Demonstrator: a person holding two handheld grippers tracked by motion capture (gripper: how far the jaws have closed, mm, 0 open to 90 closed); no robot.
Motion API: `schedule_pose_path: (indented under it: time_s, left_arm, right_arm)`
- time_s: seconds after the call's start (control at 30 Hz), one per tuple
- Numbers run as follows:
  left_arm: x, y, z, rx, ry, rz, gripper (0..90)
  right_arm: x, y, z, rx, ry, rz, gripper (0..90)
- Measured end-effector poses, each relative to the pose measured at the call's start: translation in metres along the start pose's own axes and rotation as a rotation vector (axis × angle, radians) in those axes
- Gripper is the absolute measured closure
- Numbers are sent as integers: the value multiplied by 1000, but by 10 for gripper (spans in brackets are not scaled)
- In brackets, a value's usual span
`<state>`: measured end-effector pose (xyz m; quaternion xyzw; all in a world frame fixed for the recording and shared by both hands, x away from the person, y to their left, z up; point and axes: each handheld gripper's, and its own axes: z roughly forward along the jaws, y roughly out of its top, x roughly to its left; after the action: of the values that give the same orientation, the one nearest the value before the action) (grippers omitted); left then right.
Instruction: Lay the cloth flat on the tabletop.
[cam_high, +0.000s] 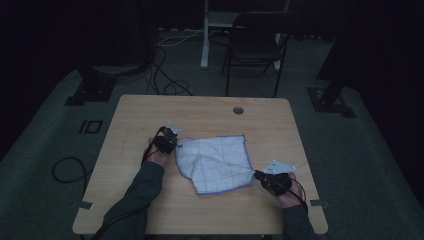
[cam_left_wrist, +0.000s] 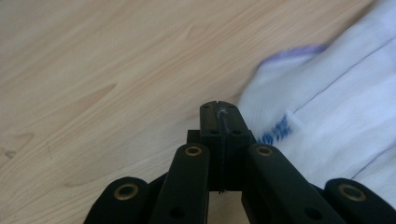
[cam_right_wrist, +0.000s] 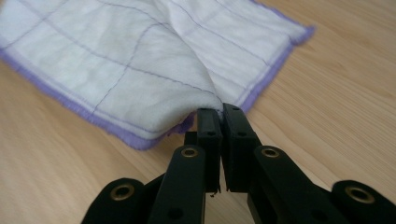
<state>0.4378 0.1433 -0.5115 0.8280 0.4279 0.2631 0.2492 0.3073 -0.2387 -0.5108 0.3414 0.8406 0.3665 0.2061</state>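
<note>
White square cloth with purple edging and a thin purple grid (cam_high: 215, 162) lies mid-table on the light wooden tabletop (cam_high: 210, 110), slightly rumpled, set at a skew. Right gripper (cam_high: 258, 174) sits at the cloth's near-right corner; in the right gripper view its jaws (cam_right_wrist: 219, 116) are pressed together with the corner of the cloth (cam_right_wrist: 140, 79) bunched right at their tips, looks pinched, though how much fabric is actually between them is hard to see. The cloth spreads away from that gripper toward the far left. Left gripper (cam_high: 174, 145) is just beside the cloth's far-left corner; in the left gripper view the jaws (cam_left_wrist: 219, 114) are closed tight, with only a thin dark line between them, cloth (cam_left_wrist: 336, 107) lying to their right, blurred. Can't tell if any edge is caught. The grippers are at diagonally opposite corners. The room is dim, and the forearms are cut off at the bottom edge of the high view
</note>
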Motion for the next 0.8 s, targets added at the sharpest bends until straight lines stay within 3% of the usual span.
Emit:
schedule_pose_path:
  time_s: [0.1, 0.23, 0.33, 0.47, 0.57, 0.7, 0.8]
  left_arm:
    - [-14, -1, -21, -49, -35, 38, 873]
    - [-35, -12, -48, -88, -92, 71, 855]
    - [-51, -25, -60, -86, -132, 103, 847]
    - [-72, -43, -66, -68, -186, 131, 836]
    - [-83, -51, -64, -50, -199, 153, 826]
    - [-92, -55, -61, -37, -221, 161, 822]
    - [-96, -54, -57, -21, -225, 179, 811]
  right_arm:
    - [-5, -3, 1, 47, -35, -8, 806]
    - [-9, -4, -3, 43, -70, 10, 727]
    - [-11, -4, -5, 23, -73, 36, 707]
    - [-12, -2, -7, 8, -101, 49, 680]
    - [-13, 1, -9, -11, -117, 59, 681]
    - [-14, 4, -12, -34, -147, 80, 682]
    - [-12, 7, -10, -44, -125, 69, 684]
